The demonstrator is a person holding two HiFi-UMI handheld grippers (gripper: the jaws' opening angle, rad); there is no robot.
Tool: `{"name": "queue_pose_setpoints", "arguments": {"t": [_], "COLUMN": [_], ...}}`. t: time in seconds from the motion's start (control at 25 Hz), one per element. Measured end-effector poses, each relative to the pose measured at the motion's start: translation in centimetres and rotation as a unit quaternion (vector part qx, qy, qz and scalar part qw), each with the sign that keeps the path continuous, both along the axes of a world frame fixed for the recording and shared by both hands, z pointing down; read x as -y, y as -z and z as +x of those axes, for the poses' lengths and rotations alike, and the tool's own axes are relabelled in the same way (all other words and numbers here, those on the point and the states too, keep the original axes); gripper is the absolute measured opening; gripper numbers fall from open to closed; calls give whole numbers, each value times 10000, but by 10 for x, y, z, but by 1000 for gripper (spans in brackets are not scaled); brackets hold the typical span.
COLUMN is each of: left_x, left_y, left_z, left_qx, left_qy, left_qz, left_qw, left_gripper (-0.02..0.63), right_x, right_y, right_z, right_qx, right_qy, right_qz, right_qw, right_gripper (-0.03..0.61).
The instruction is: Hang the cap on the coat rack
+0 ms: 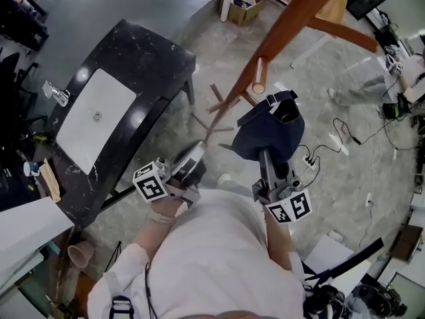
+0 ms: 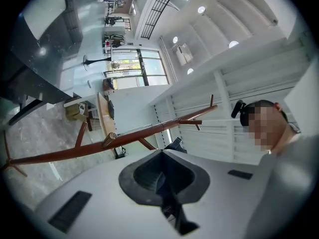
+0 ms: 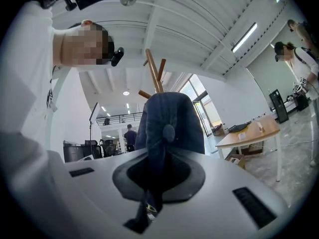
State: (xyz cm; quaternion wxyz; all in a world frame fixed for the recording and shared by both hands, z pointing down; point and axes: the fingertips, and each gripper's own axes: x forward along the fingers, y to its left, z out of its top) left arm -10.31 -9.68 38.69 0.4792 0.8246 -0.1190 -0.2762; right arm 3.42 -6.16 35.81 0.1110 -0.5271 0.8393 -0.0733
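Two tools raised, cap held in the right one

The wooden coat rack (image 1: 290, 20) runs tall across the head view, with one short peg (image 1: 259, 76) sticking out on the person's side. A black marbled surface (image 1: 143, 52) stands left of the rack and carries a white panel (image 1: 96, 118). The dark blue cap (image 1: 271, 133) is up in the air near that peg, not hung on it. The right tool (image 1: 267, 153) is clamped on the cap's fabric. The left tool (image 1: 190, 163) has its jaws together with nothing between them. In the left gripper view, the rack's pole crosses just above that tool.
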Motion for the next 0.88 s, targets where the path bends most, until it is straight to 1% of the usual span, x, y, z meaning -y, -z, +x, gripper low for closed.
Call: {"name": "queue_pose_setpoints", "arguments": {"t": [0.16,0.36,0.6,0.88], "left_x": [7,13,20,16], "left_y": [9,16,16,13], "left_z": [8,16,12,6], "left_qx": [-15,-39,4,115], "left_qy": [48,180,397,620], "left_qz": [30,97,79,-11], "left_qw": [10000,9998,9992,9980], "left_gripper": [8,8,8,8], "right_x": [11,26,43,47], "right_y": [4,8,2,-7], "right_z": [2,3,1,1], "right_qx": [-227,-407,-372,-224], "right_qy": [132,366,577,733], "right_qz": [-152,-210,-404,-513], "right_qw": [9995,9983,9968,9957], "right_gripper": [29,29,29,29]}}
